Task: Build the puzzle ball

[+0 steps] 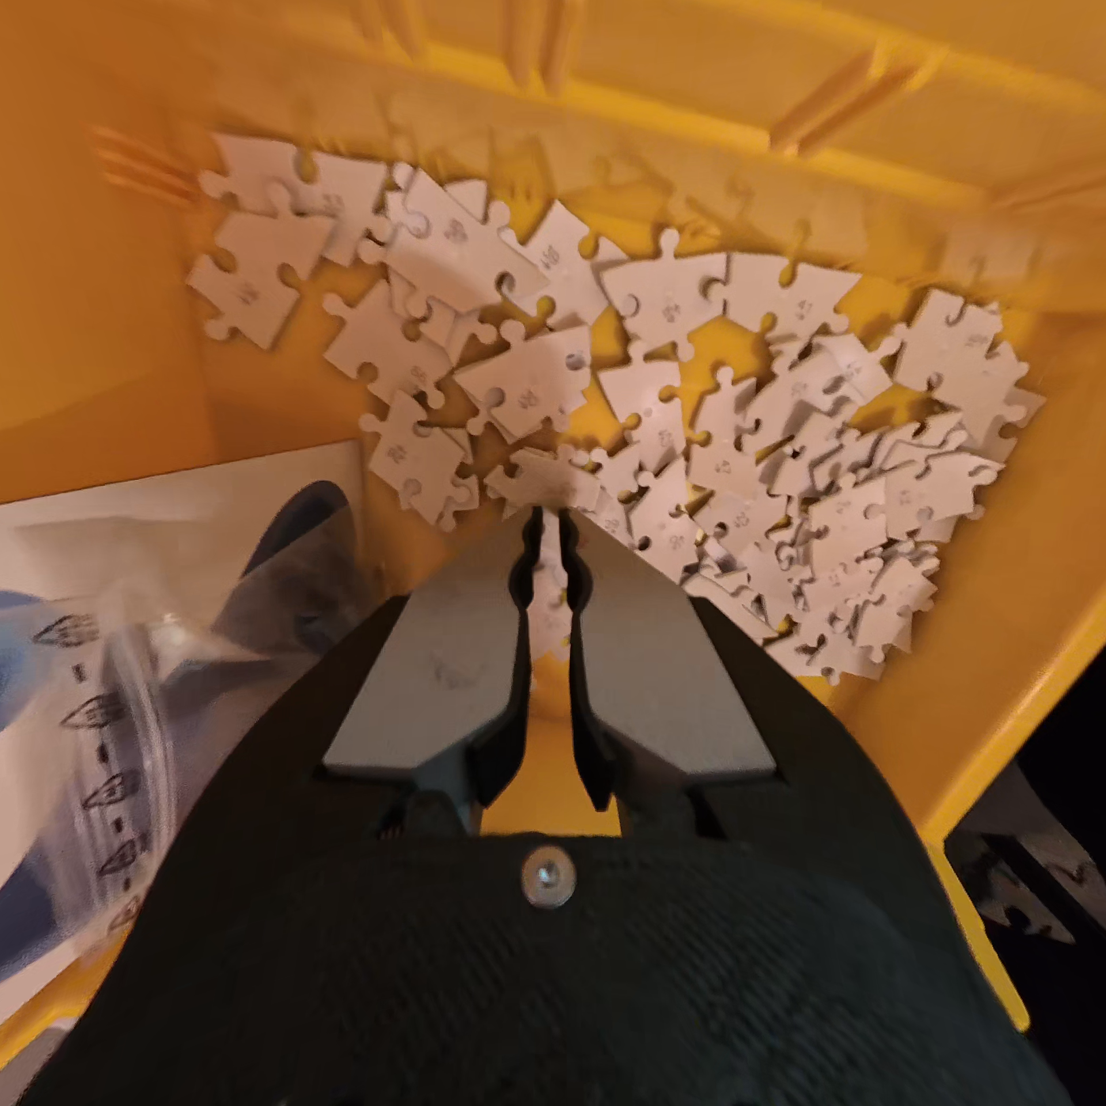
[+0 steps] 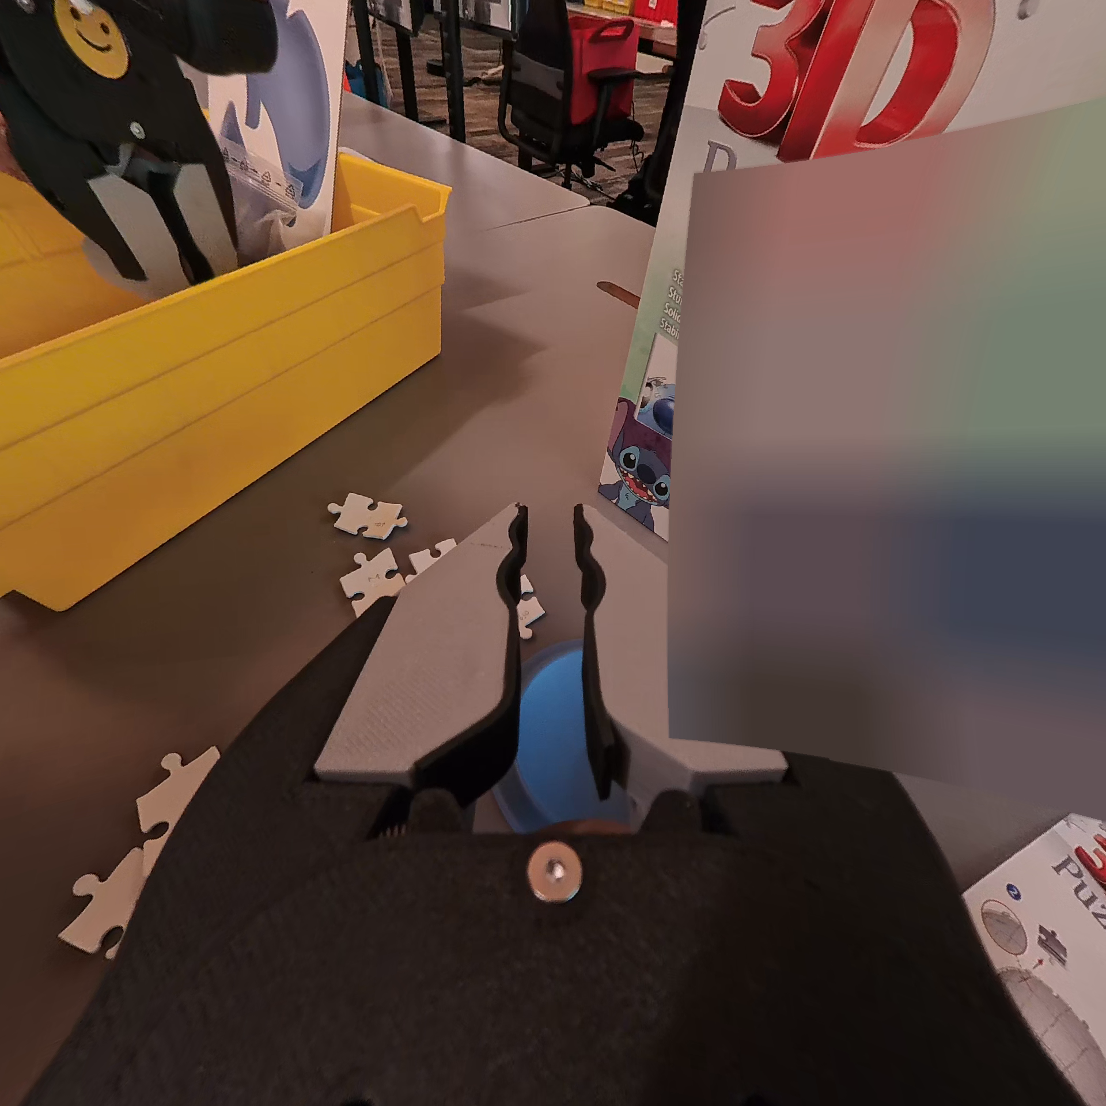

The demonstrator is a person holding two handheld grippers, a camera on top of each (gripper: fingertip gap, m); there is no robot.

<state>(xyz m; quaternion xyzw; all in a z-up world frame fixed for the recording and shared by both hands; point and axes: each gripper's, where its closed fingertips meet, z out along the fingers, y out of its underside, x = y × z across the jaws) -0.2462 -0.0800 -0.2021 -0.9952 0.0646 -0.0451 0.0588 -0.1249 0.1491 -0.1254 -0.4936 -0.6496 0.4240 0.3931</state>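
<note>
In the left wrist view my left gripper [image 1: 550, 516] reaches into a yellow bin [image 1: 898, 179] over a heap of white puzzle pieces [image 1: 778, 419]. Its jaws are almost together, pinching the edge of one white piece [image 1: 556, 479] at the tips. The same gripper shows in the right wrist view [image 2: 149, 269], inside the bin [image 2: 239, 389]. My right gripper [image 2: 549, 509] hovers over the grey table [image 2: 509, 311], open with a narrow gap and empty. A blue round part [image 2: 553, 718] shows under it, between the fingers. Loose white pieces [image 2: 371, 516] lie on the table ahead of it.
A clear plastic bag [image 1: 119, 688] and a white printed sheet [image 1: 179, 497] sit in the bin's left part. A tall puzzle box [image 2: 643, 431] stands close on the right. A second box [image 2: 1047, 927] lies at the lower right. More pieces [image 2: 143, 838] lie at the left. The tips of one gripper are about 25 cm away from the tips of the other.
</note>
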